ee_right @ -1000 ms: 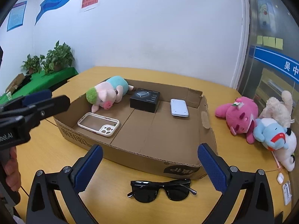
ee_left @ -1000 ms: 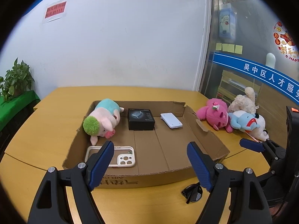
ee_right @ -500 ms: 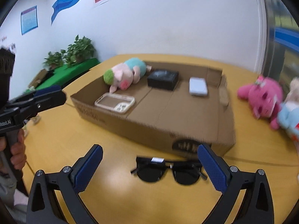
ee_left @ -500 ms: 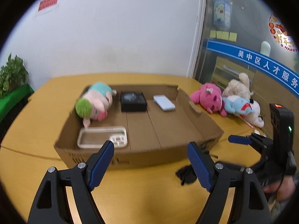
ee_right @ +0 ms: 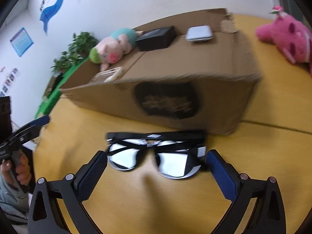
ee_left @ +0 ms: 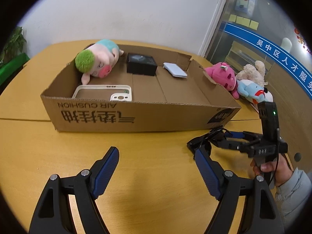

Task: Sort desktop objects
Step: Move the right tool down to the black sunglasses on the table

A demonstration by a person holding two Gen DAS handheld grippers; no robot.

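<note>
Black sunglasses (ee_right: 156,154) lie folded on the wooden table in front of the cardboard box (ee_right: 195,74). My right gripper (ee_right: 156,167) is open and low, one finger at each end of the glasses, not closed on them. In the left wrist view the sunglasses (ee_left: 202,138) and the right gripper (ee_left: 224,139) show at the right. My left gripper (ee_left: 156,167) is open and empty above bare table, short of the box (ee_left: 136,115). The box holds a pig plush (ee_left: 97,62), a black case (ee_left: 141,64), a white power bank (ee_left: 175,72) and a clear phone case (ee_left: 105,93).
A pink plush (ee_left: 222,76), a beige plush (ee_left: 251,74) and a blue-white plush (ee_left: 253,91) lie on the table right of the box. The pink plush (ee_right: 288,39) also shows in the right wrist view. A potted plant (ee_right: 78,46) stands far left.
Both grippers have dropped lower and closer to the table. The right gripper has moved forward, so its fingers now flank the sunglasses. Both stay open.
</note>
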